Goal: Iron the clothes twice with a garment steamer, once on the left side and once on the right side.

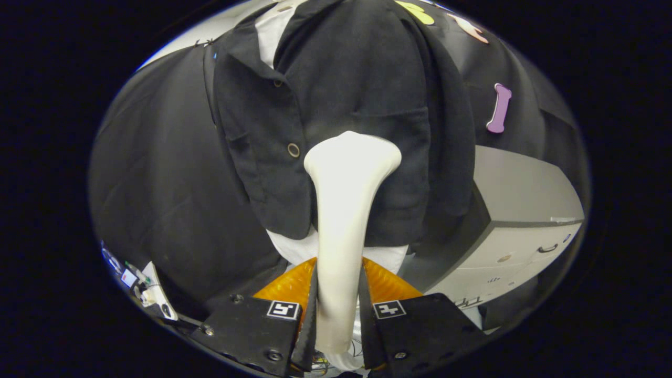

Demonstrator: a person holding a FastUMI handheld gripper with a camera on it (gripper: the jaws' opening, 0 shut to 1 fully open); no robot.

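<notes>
Cloth (157,173), dark and creased, is seen hung as the booth's wall on the far left, and a small clutter of wires and white parts (142,286) is seen at its foot. Next to it, a dark buttoned jacket (336,94) is seen hanging upright over a white shirt (273,29), whose hem is seen below the jacket's lower edge; a metal button (293,150) is set on the left front panel, just left of the steamer's head. The white garment steamer (344,210) is held in the middle: its handle is clamped between both fingers of the hand-held gripper (338,310), which is closed narrowly on it, and its flared head is pressed to, or held just at, the jacket's right front panel near the chest pocket; contact cannot be told for certain. To the right, a grey cabinet (525,220) with drawers is seen beside and behind the jacket's right edge, close to the sleeve. More room is left on the jacket's left side, where only the hung cloth is seen, than on the right, where the cabinet's corner is near.
</notes>
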